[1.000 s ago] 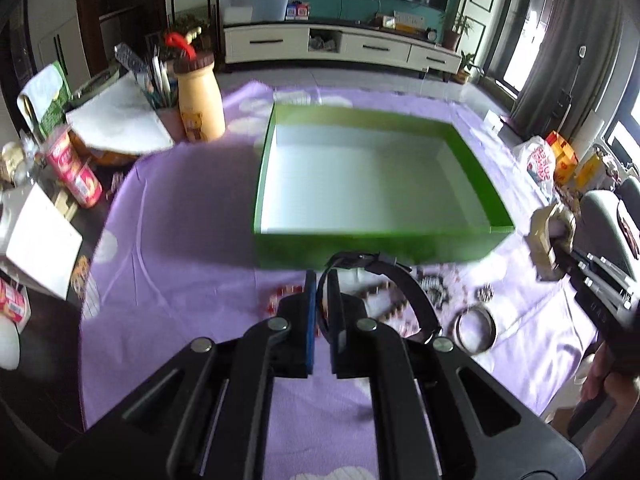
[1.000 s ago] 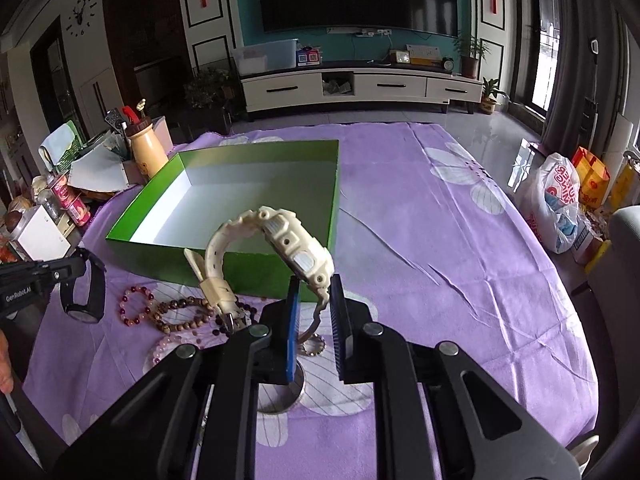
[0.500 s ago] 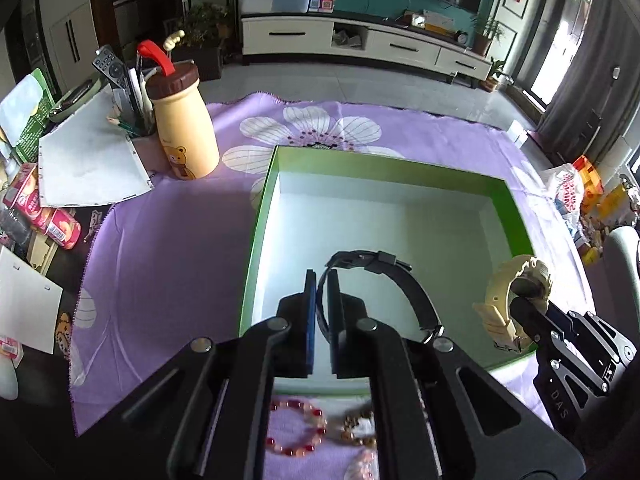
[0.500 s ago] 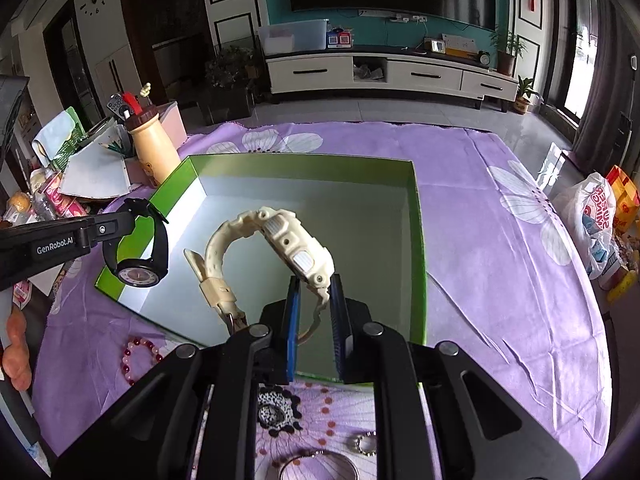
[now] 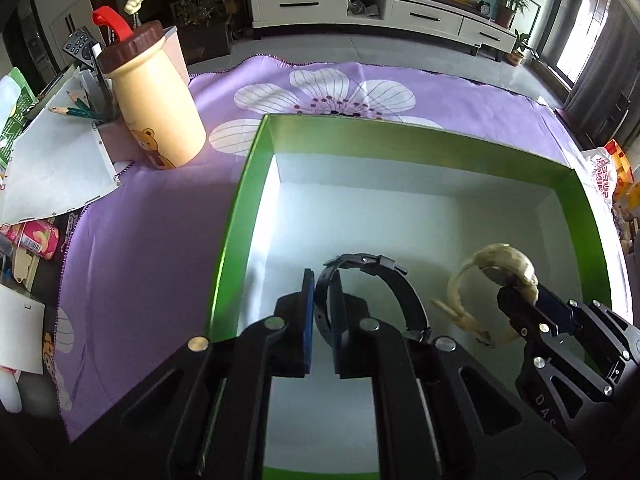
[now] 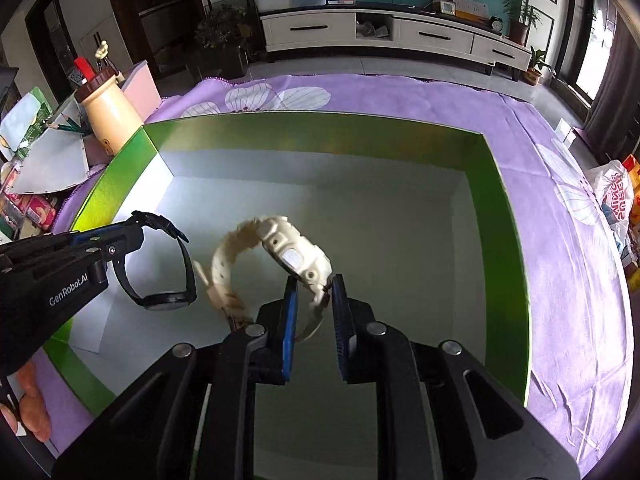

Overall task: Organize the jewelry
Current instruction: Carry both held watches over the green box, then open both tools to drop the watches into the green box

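A green box (image 5: 432, 130) with a white floor lies on the purple cloth; it also shows in the right wrist view (image 6: 320, 130). My left gripper (image 5: 322, 312) is shut on the strap of a black watch (image 5: 384, 280) and holds it over the box's near left part; the watch also shows in the right wrist view (image 6: 168, 298). My right gripper (image 6: 314, 308) holds a cream watch (image 6: 296, 250) by its strap over the box's middle. Its jaws stand a little wider than before and the watch looks blurred. The cream watch also shows in the left wrist view (image 5: 500, 266).
A cream bottle with a brown lid (image 5: 154, 100) stands left of the box, beside a pencil holder and papers (image 5: 56, 164). Snack packets (image 5: 38, 236) lie at the table's left edge. A plastic bag (image 6: 616, 196) sits off the right side.
Both grippers have moved forward from the beads and rings in front of the box to above its inside, carrying their watches. The right jaws have widened slightly.
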A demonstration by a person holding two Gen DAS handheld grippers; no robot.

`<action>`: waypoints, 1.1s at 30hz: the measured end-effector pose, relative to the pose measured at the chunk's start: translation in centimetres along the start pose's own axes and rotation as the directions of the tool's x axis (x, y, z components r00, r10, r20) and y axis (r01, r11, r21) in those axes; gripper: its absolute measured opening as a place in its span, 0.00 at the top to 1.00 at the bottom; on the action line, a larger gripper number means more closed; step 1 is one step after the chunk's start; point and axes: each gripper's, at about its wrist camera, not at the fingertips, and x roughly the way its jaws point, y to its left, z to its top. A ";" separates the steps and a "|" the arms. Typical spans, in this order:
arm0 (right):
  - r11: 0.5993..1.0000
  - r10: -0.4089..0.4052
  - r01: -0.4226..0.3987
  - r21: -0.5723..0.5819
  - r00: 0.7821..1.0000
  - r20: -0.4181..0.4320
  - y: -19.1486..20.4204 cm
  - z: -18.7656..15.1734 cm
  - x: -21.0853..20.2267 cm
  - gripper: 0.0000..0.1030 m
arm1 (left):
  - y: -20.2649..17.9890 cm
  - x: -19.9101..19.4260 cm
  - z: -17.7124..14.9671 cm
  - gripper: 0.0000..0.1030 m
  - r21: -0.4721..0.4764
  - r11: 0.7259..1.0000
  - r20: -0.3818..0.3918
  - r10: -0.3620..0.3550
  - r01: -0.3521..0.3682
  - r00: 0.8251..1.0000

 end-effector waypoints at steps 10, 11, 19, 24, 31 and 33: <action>1.000 0.017 -0.017 0.006 1.000 0.020 -0.6 1.6 0.4 0.78 | -0.3 0.8 0.7 0.89 0.010 1.000 0.005 -0.023 0.022 1.000; 1.000 0.022 -0.022 0.008 0.999 0.024 -0.7 1.8 0.4 0.77 | -0.3 0.9 0.8 0.87 0.011 1.000 0.004 -0.026 0.026 1.000; 0.999 0.030 -0.028 -0.025 0.999 0.045 -0.4 3.5 1.6 0.71 | -1.3 1.1 2.0 0.54 0.047 0.998 0.029 -0.031 0.030 0.999; 1.000 0.021 -0.021 -0.002 0.998 0.051 -1.1 4.7 2.4 0.64 | -0.7 0.3 2.8 0.38 0.030 0.999 0.059 -0.041 0.040 0.997; 0.995 0.081 -0.090 0.049 0.984 0.158 -2.7 3.7 -2.0 0.48 | 1.7 -4.1 1.9 0.27 -0.007 0.997 0.142 -0.070 0.072 0.987; 0.993 0.100 -0.110 0.044 0.978 0.182 -2.8 3.0 -3.6 0.46 | 2.5 -5.6 1.1 0.24 -0.022 0.997 0.164 -0.073 0.078 0.984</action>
